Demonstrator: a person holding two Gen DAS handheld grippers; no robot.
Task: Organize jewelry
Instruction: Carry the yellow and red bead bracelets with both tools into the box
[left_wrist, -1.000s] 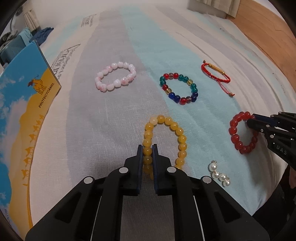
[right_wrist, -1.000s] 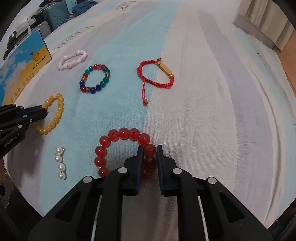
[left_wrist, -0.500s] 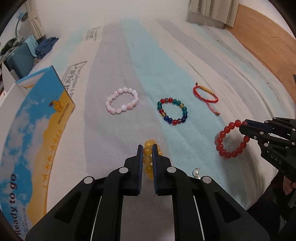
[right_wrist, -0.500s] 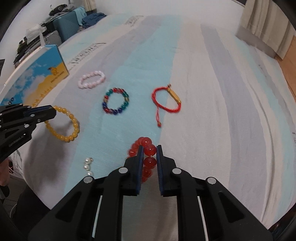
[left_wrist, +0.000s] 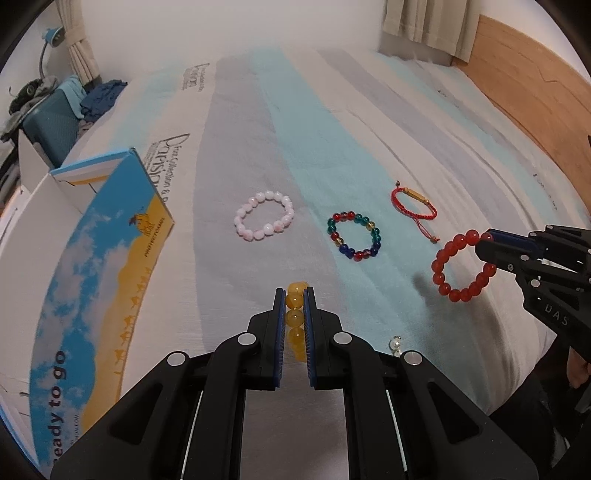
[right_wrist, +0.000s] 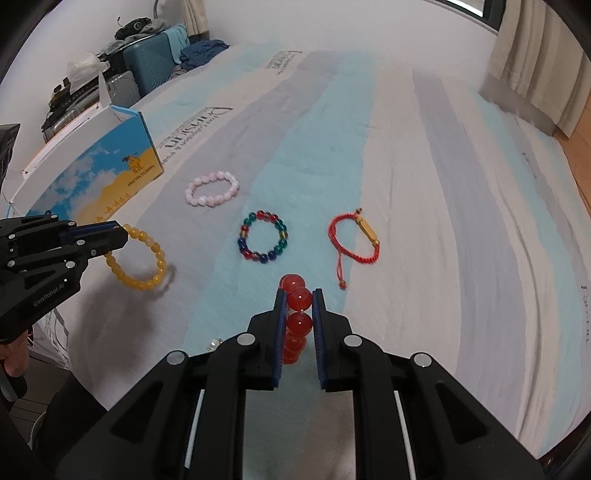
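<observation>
**Bracelets: one clamped in each of your grippers, both off the bed**

The yellow bead bracelet (left_wrist: 294, 300) sits in your left gripper (left_wrist: 294, 295), whose jaws are clenched on two or three of its beads. From the right wrist view the same loop (right_wrist: 137, 258) hangs free below the fingertips, clear of the striped sheet (right_wrist: 443, 206), with its shadow on the fabric just beneath, near the sheet's left edge.

Your right gripper (right_wrist: 298, 297) is likewise clamped on the red bead bracelet (right_wrist: 296, 299); in the left wrist view that ring (left_wrist: 463, 266) dangles from the fingertips above the sheet's near right part, a dark shadow just to its left.

Three bracelets lie flat on the sheet in a rough row across its middle. The pink bead bracelet (left_wrist: 264, 215) lies toward the left edge, on a grey stripe. The multicolored bead bracelet (left_wrist: 354, 236) lies on the turquoise stripe, between the pink one and the red cord bracelet (left_wrist: 413, 205), which has a gold tube and a loose tail ending in a small bead. All three are well apart from one another.

Near the sheet's front edge, a small pearl piece (left_wrist: 394, 344) peeks out just beside your left gripper's right finger; most of it is hidden.

A blue and yellow box (left_wrist: 92, 288) stands along the left edge of the bed, its flap open. The pink bracelet is the nearest piece to it but does not touch it.
</observation>
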